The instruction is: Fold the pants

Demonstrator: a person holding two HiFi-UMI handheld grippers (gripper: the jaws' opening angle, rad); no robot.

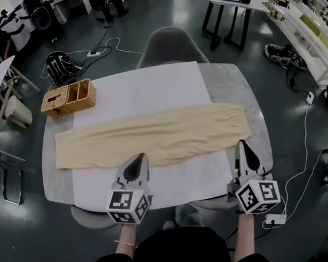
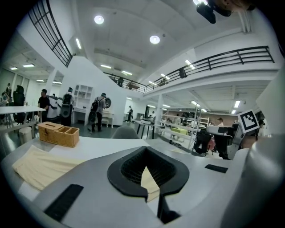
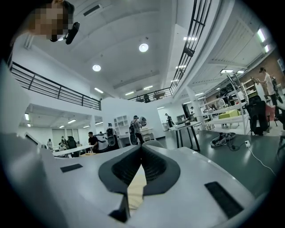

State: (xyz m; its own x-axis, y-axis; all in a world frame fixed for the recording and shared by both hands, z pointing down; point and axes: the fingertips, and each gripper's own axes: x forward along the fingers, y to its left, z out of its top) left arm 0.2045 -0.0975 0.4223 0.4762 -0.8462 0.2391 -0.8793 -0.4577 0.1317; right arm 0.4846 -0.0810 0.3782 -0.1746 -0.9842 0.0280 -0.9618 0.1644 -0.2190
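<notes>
**Head view.** The long, pale yellow cloth pants [image 1: 151, 134] lie flat in a strip across a white sheet [image 1: 153, 87] on the grey table with round corners [image 1: 54, 183]. They run from the near left to the far right. A woven brown basket [image 1: 69, 98] sits just past their left end, and a grey chair [image 1: 170, 43] stands at the far side of the table. The left gripper [image 1: 140, 156] points at the near edge of the pants, about halfway along. The right gripper [image 1: 241, 144] points at their right end. No fold across the pants shows yet, so this looks like the very start: getting the tongs to the cloth. The next move likely needs both tongs to open and then pinch an edge, so that one end can be lifted over the other.

**Left gripper view.** The left gripper [image 2: 145, 150] has its tongs closed, with the tips meeting. A bit of yellow cloth shows below through the gap behind the tips, but nothing looks pinched. Only this view shows the pants [image 2: 35, 164] from low down, lying flat with the basket [image 2: 58, 133] behind them.

**Right gripper view.** The right gripper [image 3: 141, 150] also has its tongs closed on nothing. The pants [image 3: 136, 187] show only as a thin yellow sliver under them. This view points level across the room, so it shows hardly any table. Only the head view shows how near each gripper is to the cloth.
</notes>
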